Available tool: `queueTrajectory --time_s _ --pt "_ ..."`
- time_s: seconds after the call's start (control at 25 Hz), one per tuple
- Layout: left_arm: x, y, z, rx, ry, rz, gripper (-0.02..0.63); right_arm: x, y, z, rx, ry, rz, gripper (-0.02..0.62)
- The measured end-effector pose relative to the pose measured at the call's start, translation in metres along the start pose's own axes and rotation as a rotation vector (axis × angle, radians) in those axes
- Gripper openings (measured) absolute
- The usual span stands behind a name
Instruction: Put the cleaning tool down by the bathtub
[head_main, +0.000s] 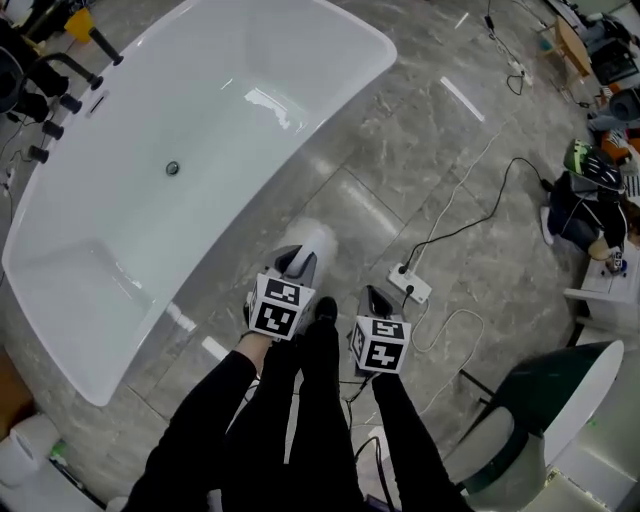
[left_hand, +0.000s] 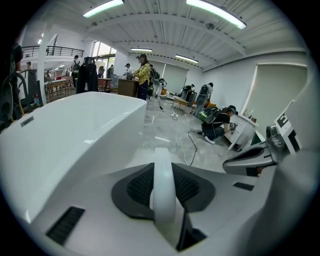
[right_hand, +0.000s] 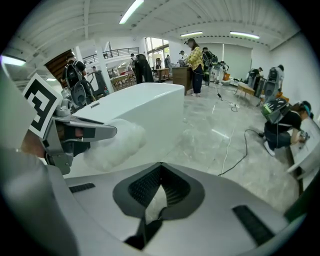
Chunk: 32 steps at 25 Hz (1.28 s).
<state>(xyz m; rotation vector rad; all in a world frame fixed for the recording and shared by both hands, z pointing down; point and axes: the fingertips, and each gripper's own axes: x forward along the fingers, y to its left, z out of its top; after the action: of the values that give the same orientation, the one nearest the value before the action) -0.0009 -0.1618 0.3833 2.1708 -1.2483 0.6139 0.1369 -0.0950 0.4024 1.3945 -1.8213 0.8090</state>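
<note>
Plainly, the cleaning tool (head_main: 314, 240) is off the floor, clamped in the left tongs (head_main: 296, 263) just outside the bathtub (head_main: 230, 70), near the middle of its long side. From the head view the tool is only a pale, fluffy blob sticking out past the tong tips toward the bathtub wall. The left gripper view adds what that one hides: a smooth white handle (left_hand: 163, 186) runs straight up between the two dark pads, which are clenched on it from either side, with the bathtub (left_hand: 65, 130) filling the view to the left. The right tongs (head_main: 376, 300) hang beside the left ones, on the side away from the bathtub, not touching the tool. In the right gripper view their tips (right_hand: 159, 171) meet, closed on nothing (a sliver of floor shows through the gap lower down). That same view catches the tool side-on: its woolly head (right_hand: 119, 142) bulges out beyond the left tongs (right_hand: 97, 132), in front of the bathtub's end wall (right_hand: 145, 107). A power strip (head_main: 410, 284) lies on the floor farther from the bathtub.
</note>
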Motion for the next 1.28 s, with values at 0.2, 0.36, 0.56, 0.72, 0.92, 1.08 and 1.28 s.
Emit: queueTrajectory --time_s 0.2,0.36,0.56,0.72,0.92,1.08,1.28 --pt "0.057 0.021 -0.025 -0.009 -0.008 0.014 0.1 0.061 -0.022 0.002 -0.032 -0.024 0.019 0.0" --pt "0.107 0.039 -0.051 -0.012 -0.017 0.02 0.1 0.117 -0.037 -0.007 -0.058 -0.04 0.03 0.0" --pt "0.166 0.064 -0.08 -0.006 -0.036 0.033 0.1 0.187 -0.052 -0.024 -0.075 -0.045 0.031 0.0" --pt "0.207 0.076 -0.098 -0.002 -0.058 0.039 0.101 0.232 -0.067 -0.031 -0.082 -0.069 0.034 0.001" --pt "0.252 0.088 -0.124 -0.004 -0.077 0.041 0.101 0.282 -0.08 -0.039 -0.112 -0.101 0.029 0.0" --pt "0.286 0.099 -0.144 0.005 -0.088 0.044 0.1 0.319 -0.088 -0.043 -0.101 -0.128 0.049 0.001" --pt "0.32 0.118 -0.16 -0.005 -0.096 0.052 0.1 0.355 -0.093 -0.043 -0.097 -0.151 0.072 0.0"
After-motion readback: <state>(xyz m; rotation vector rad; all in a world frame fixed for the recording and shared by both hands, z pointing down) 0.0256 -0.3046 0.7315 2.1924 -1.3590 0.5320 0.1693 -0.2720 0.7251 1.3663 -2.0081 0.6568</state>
